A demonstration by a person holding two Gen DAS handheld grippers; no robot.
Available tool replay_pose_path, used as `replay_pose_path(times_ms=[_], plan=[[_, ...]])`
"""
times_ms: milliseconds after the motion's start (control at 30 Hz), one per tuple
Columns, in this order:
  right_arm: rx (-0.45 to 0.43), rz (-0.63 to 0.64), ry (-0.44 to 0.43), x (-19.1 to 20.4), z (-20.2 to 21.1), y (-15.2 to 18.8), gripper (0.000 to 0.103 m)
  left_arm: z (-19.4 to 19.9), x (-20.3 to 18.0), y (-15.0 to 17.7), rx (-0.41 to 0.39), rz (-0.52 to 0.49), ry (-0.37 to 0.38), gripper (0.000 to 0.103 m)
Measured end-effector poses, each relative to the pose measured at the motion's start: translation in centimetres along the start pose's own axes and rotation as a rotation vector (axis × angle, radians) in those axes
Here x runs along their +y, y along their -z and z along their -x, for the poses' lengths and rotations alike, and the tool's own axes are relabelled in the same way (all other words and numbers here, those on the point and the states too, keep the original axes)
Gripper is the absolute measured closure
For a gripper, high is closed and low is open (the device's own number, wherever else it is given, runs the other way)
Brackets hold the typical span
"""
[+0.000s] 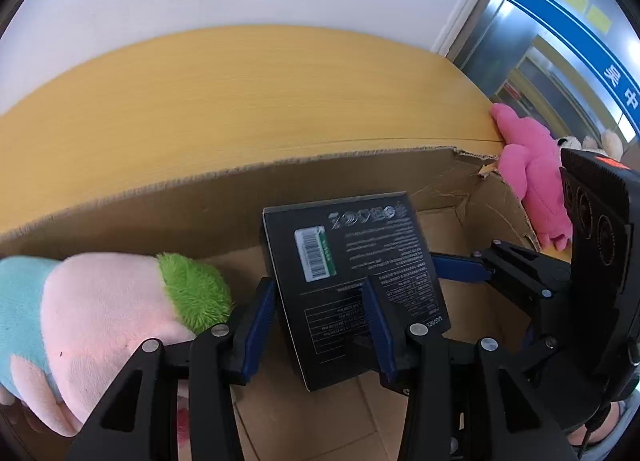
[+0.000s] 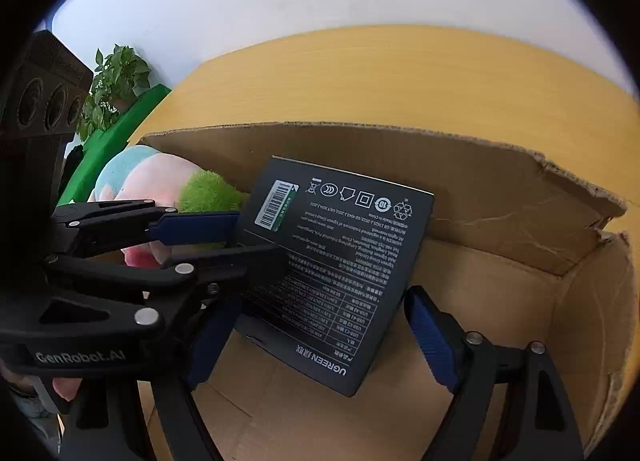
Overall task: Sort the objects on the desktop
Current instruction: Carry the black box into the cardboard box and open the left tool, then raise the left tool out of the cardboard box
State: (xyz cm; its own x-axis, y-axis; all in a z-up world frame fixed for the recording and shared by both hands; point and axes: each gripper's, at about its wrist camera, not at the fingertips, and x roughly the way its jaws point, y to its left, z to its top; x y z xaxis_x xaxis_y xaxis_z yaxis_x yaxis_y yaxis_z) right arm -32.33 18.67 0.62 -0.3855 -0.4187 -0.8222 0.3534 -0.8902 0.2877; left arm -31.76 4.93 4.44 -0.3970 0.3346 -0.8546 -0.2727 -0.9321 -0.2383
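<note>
My left gripper [image 1: 320, 327] is shut on a black product box [image 1: 352, 261] printed with white text and a barcode sticker. It clamps the box near one edge and holds it tilted over an open cardboard carton [image 1: 160, 221]. In the right wrist view the box [image 2: 340, 261] hangs between the wide-apart fingers of my right gripper [image 2: 320, 337], and a strip of carton shows between its right pad and the box edge. The left gripper [image 2: 256, 241] reaches in from the left. A pink, blue and green plush toy [image 1: 100, 313] lies in the carton's left end.
The carton [image 2: 480, 189] sits on a yellow wooden table [image 1: 240, 93] against a white wall; its far right corner is torn. A bright pink plush [image 1: 532, 181] lies outside the carton on the right. A potted plant [image 2: 116, 77] and a green object [image 2: 116, 141] stand off to the left.
</note>
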Motion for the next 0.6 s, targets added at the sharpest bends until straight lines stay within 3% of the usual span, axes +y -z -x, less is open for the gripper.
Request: replay_pose_path(times_ms=[167,233,300,400,500,600], plan=[[-0.037,0.022,0.051,1.1,3.2,0.5,0.018,5.6,0.4,0.4,-0.136,0.024,-0.038,0.056],[-0.066,0.067,0.074,2.0,6.2,0.8,0.018,9.2,0.2,1.4,-0.211,-0.006,-0.037,0.049],[-0.102,0.113,0.05,3.0,10.6,2.7,0.016,12.9,0.1,3.3,-0.277,-0.038,-0.047,0.031],[-0.13,0.16,0.033,4.4,14.8,5.3,0.013,17.6,0.8,7.2,-0.348,-0.044,-0.126,0.017],[-0.153,0.183,0.067,5.0,18.9,9.3,0.011,20.2,1.7,11.7,-0.347,-0.045,-0.207,0.017],[-0.113,0.177,0.046,6.7,18.6,12.3,0.008,20.6,1.7,16.0,-0.307,-0.061,-0.273,0.017]])
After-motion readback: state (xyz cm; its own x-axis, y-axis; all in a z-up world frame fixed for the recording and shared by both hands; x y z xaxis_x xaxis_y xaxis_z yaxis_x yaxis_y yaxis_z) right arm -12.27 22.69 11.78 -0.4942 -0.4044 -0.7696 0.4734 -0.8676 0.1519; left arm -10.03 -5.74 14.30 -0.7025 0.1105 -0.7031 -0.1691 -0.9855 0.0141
